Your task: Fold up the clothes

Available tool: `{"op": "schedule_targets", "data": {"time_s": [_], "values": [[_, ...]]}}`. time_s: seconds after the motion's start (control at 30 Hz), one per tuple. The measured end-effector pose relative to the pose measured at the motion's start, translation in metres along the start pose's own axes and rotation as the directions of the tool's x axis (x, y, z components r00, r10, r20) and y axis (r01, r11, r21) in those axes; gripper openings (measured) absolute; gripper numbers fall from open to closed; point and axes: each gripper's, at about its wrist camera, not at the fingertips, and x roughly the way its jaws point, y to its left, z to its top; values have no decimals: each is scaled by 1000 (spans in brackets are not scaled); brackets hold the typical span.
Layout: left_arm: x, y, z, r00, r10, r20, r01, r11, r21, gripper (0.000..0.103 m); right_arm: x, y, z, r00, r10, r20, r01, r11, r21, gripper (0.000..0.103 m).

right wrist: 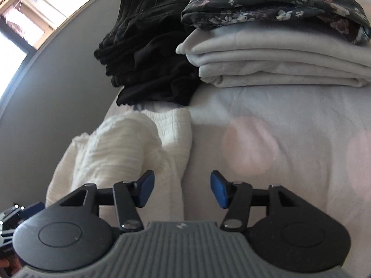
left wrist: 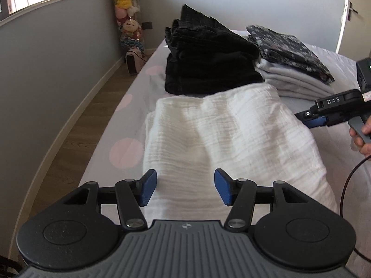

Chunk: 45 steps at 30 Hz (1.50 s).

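Left wrist view, item by item. White garment (left wrist: 222, 134): one, crinkled cloth, lying lengthwise on the bed (left wrist: 129, 106), partly folded into a long strip, with its far end just short of the black stack (left wrist: 208, 55). We judge it the piece in hand, with at least one more fold left before it can join the piles.

Finished stacks, two, side by side at the far end of the bed: the black stack (layers too dark for us to count) and a pale grey stack (right wrist: 278, 55) of folded layers with one dark floral piece (right wrist: 273, 2) on top. We take these as done.

Left gripper (left wrist: 184, 190): one, its blue fingers spread wide over the near end of the white garment, holding nothing. Right gripper (right wrist: 182, 191): one, likewise spread wide and empty, sitting at the right edge of the white garment, with one finger over the cloth and the other over bare sheet.

Pink dots on the sheet: three in the left view, two in the right.

Extras: one column of plush toys (left wrist: 126, 11) in the room corner, one small heater (left wrist: 134, 62) on the floor below it.
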Motion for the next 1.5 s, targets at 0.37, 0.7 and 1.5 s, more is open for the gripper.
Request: {"op": "schedule_targets", "data": {"time_s": [0.37,0.7,1.5], "values": [[21,-4,-14,1000,7,-17,-6,1000,20,65,-10,40,-26,976,199,-92,-201,980,-4,3],[25,0,-13,1000,-3,-12,3,1000,23,65,23,45,-49,961,205,-185,-192,978,84,4],[-23,4,-36,1000,-1,24,1,1000,3,60,-38,105,10,981,72,178,20,884,-468,32]]}}
